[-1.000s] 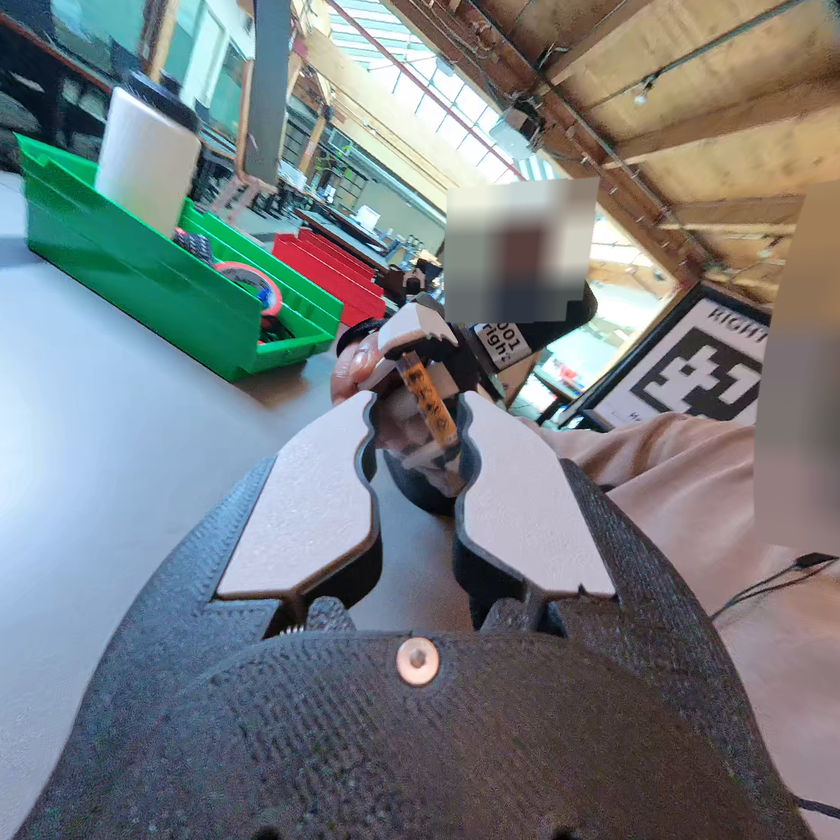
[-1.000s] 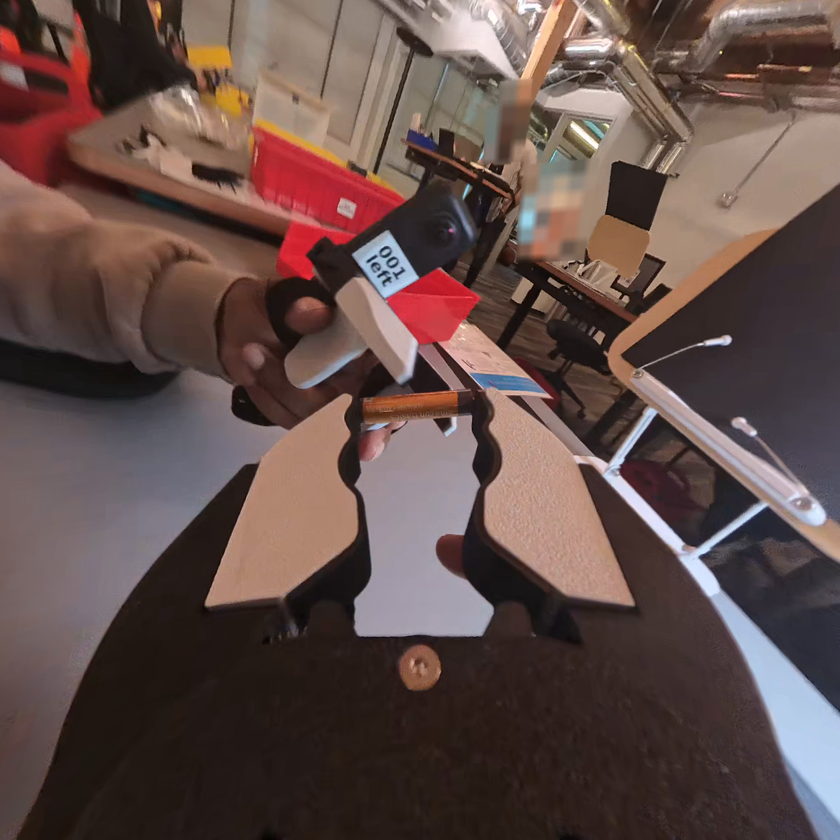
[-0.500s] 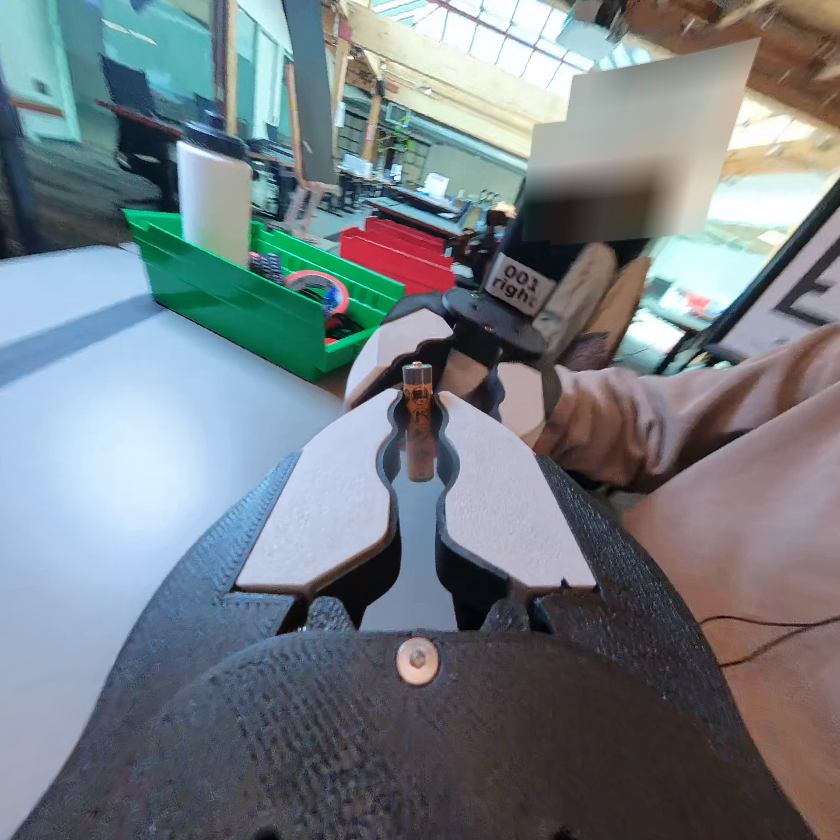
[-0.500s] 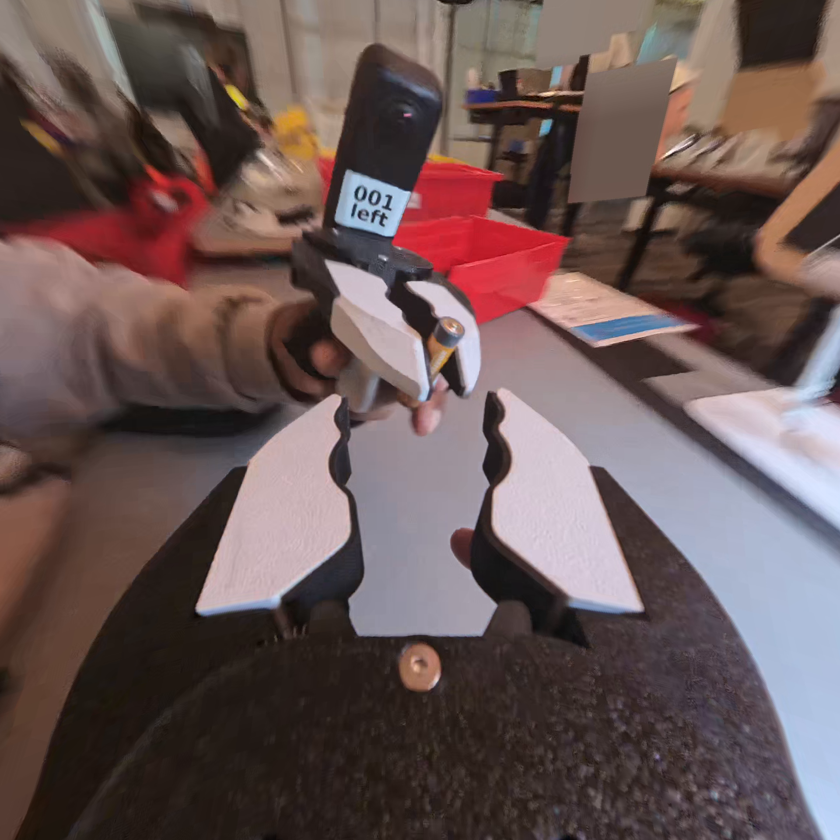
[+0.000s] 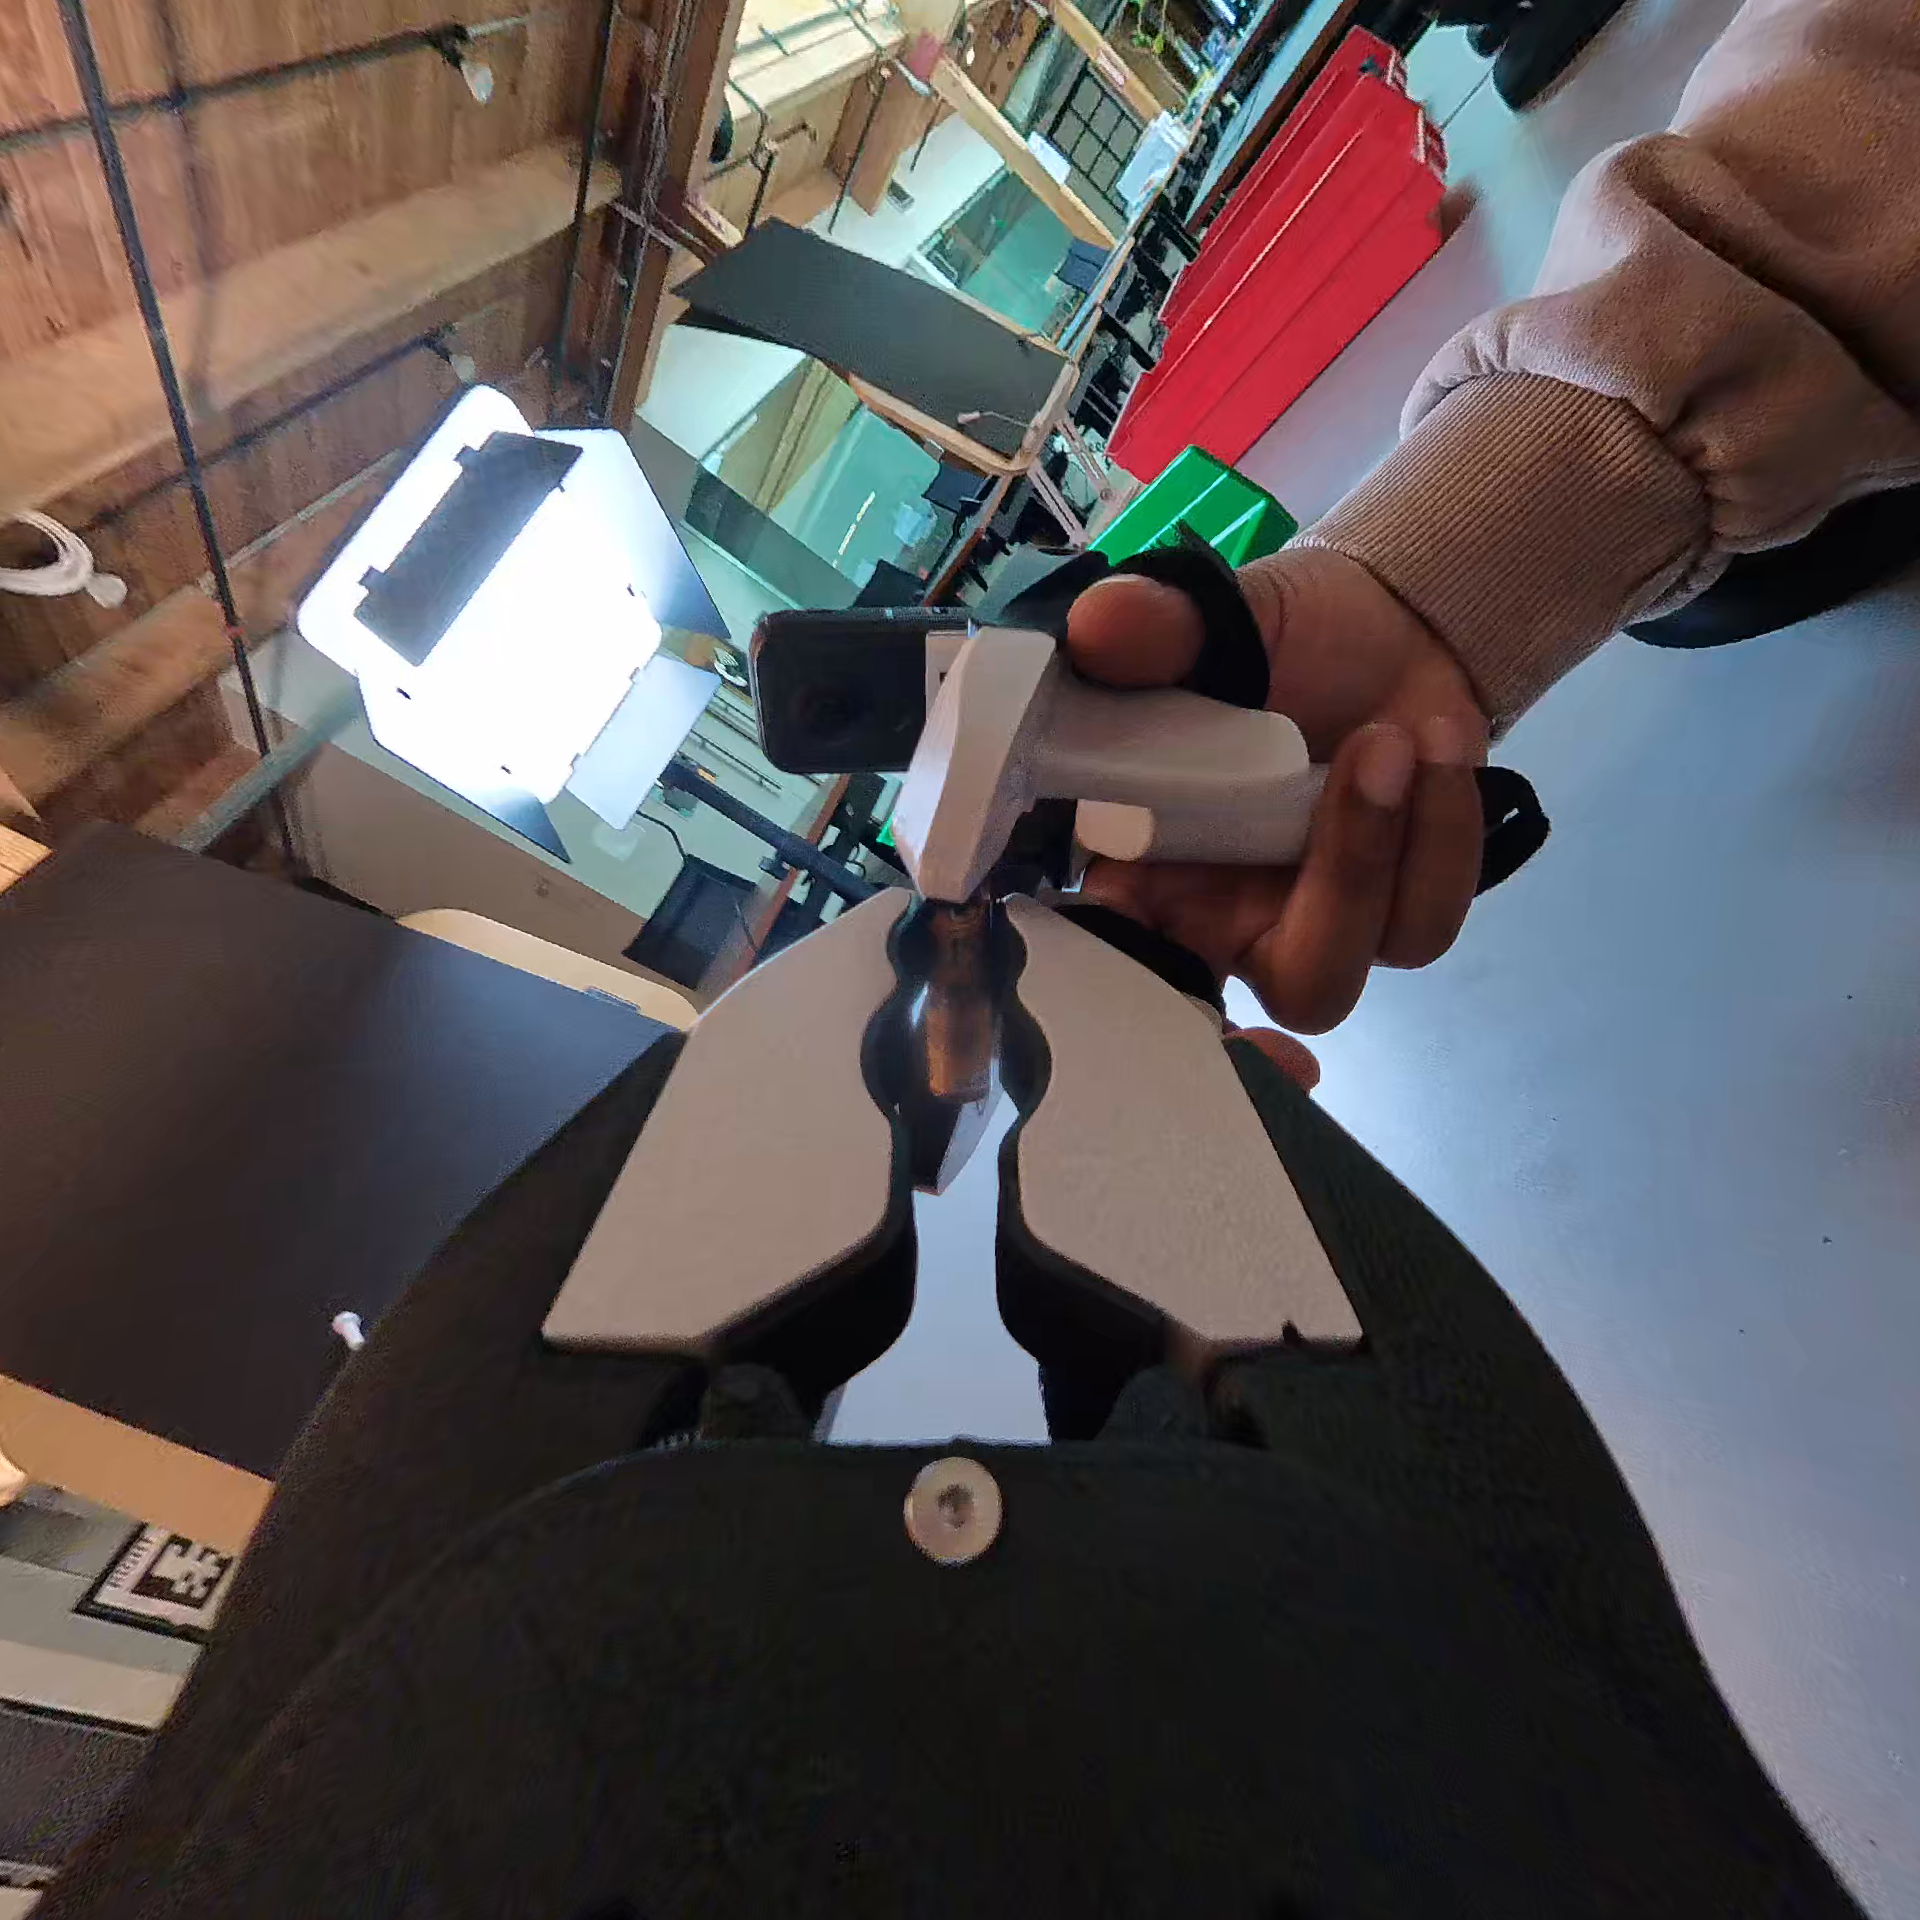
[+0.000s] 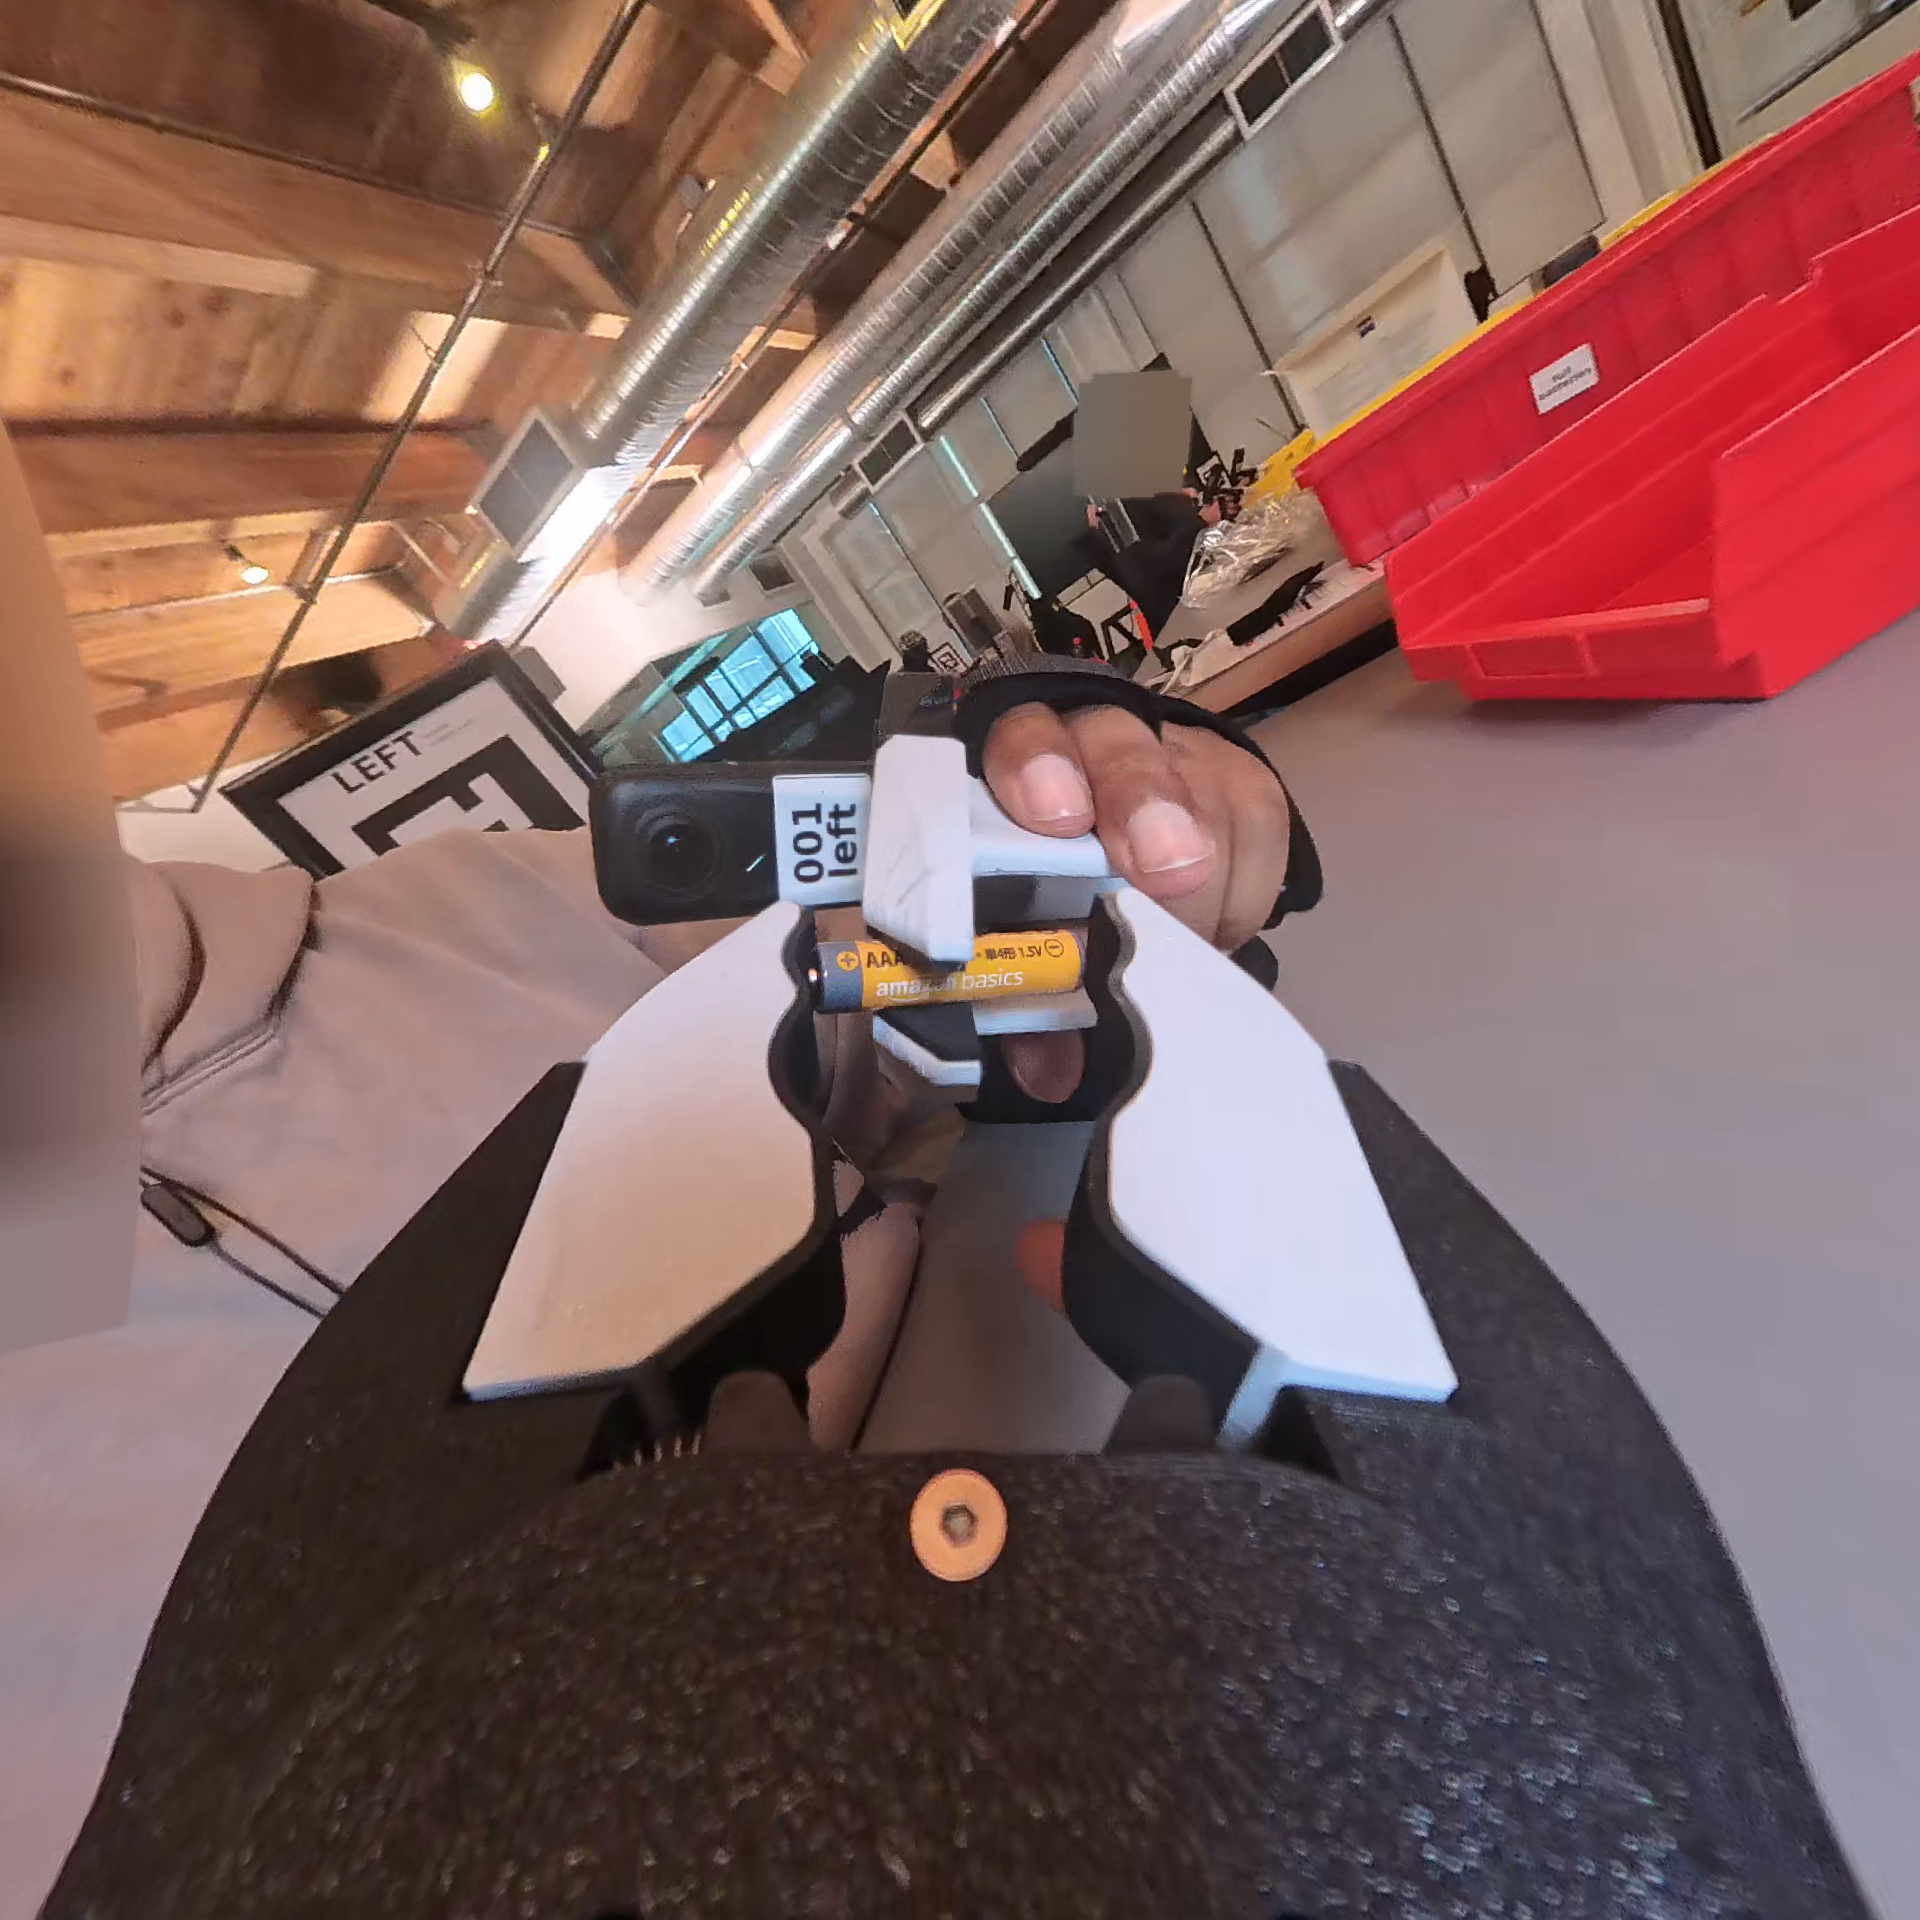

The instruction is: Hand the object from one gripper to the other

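One battery [image 6: 948,975], orange and black, lies crosswise above the grey table [image 6: 1621,987], pinched by the left gripper [image 6: 940,982] around its middle, its ends sitting between the spread fingers of the right gripper [image 6: 956,961], red bins [image 6: 1704,540] at far right.

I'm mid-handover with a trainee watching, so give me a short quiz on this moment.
1. True or false: the battery lies on the table.
2. Fill in: in the right wrist view, the battery lies ___ between the right gripper's fingers.
3. What clamps the battery's middle? A the left gripper; B a bare hand; C nothing.

Key: 1 false, it is held clear of the table; 2 crosswise; 3 A.
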Demonstrator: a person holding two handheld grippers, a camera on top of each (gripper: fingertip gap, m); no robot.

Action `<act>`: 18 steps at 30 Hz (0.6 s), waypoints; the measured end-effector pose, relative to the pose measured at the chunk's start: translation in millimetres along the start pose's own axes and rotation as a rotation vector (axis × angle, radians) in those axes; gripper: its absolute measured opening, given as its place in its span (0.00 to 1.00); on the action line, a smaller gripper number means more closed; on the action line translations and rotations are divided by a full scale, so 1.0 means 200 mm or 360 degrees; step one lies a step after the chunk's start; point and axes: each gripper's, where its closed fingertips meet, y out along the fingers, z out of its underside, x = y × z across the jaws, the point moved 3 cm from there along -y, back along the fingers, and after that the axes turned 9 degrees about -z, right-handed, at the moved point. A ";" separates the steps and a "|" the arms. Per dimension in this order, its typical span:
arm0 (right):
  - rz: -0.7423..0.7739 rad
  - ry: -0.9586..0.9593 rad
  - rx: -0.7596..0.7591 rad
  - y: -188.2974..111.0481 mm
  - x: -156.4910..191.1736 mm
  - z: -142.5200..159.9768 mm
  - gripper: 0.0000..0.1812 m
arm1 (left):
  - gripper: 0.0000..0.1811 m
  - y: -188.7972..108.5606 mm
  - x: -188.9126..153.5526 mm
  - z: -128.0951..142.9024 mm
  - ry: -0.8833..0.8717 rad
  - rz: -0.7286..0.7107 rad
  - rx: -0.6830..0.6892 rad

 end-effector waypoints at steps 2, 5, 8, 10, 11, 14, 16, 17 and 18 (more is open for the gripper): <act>0.0036 -0.0043 0.0037 0.00 -0.01 0.01 0.27 | 0.06 0.00 -0.01 0.01 0.0057 0.0003 -0.0001; 0.0036 -0.0059 0.0046 0.00 -0.02 0.02 0.27 | 0.06 -0.01 -0.02 0.02 0.0106 0.0014 -0.0013; -0.0002 -0.0002 0.0009 -0.01 -0.02 0.01 0.28 | 0.06 -0.02 -0.02 0.02 0.0155 0.0028 -0.0017; -0.0020 0.0013 -0.0016 -0.03 -0.02 0.00 0.27 | 0.06 -0.02 -0.02 0.02 0.0200 0.0018 -0.0023; -0.0019 0.0001 -0.0003 -0.03 -0.02 0.01 0.27 | 0.06 -0.02 -0.02 0.02 0.0196 0.0026 -0.0019; 0.0044 -0.0083 0.0028 -0.03 -0.03 0.01 0.27 | 0.06 -0.02 -0.03 0.03 0.0192 0.0027 -0.0004; 0.0076 -0.0117 -0.0003 -0.03 -0.04 0.00 0.27 | 0.06 -0.02 -0.02 0.04 0.0130 0.0018 0.0017; 0.0094 -0.0135 -0.0026 -0.04 -0.04 -0.02 0.27 | 0.07 -0.02 -0.01 0.05 0.0061 0.0017 0.0027; 0.0125 -0.0166 -0.0063 -0.05 -0.04 -0.04 0.27 | 0.07 -0.02 0.01 0.06 -0.0038 0.0015 0.0033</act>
